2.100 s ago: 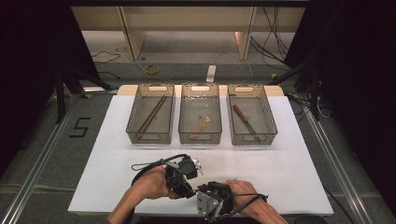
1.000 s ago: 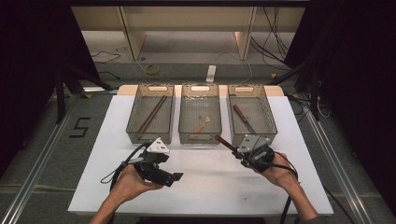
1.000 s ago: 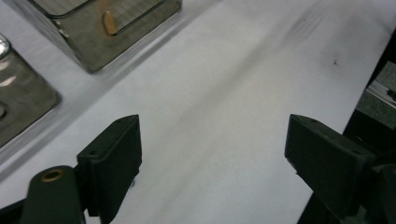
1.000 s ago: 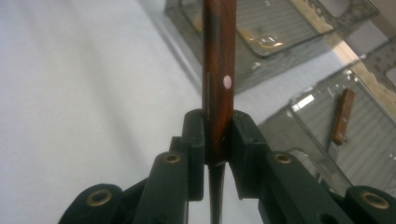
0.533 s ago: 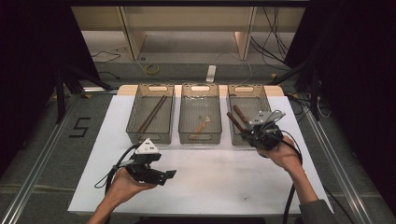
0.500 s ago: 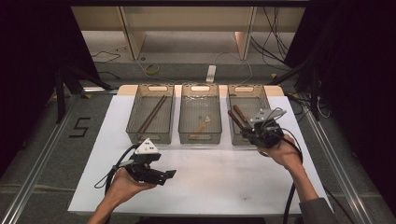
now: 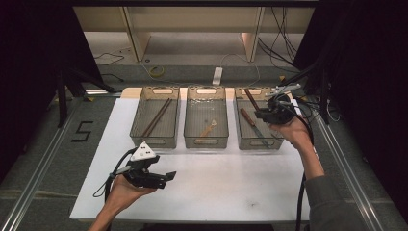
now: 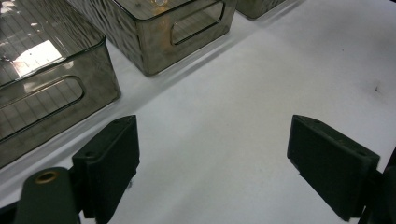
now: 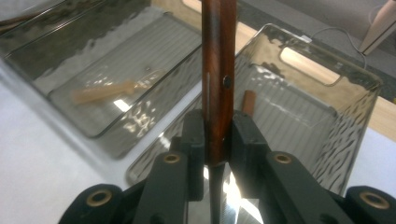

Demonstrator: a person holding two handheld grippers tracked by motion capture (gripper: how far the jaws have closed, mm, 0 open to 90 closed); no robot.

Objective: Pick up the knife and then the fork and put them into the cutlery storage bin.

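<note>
Knife [image 9: 218,79] between right tool [image 9: 218,135] pads

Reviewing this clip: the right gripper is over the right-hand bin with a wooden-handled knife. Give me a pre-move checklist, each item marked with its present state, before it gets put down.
1. Grip: right gripper is shut on the wooden-handled knife, pads on both sides of the handle: ok.
2. Position: knife is held above the right bin: ok.
3. Landing spot: another knife already lies in that bin; bare floor beside it, whether enough: cannot tell.
4. Sorting match: that bin holds a similar brown-handled knife, the left bin chopsticks, the middle bin a pale wooden utensil: ok.
5. Left gripper is open, empty, over the white mat, out of the way: ok.
</note>
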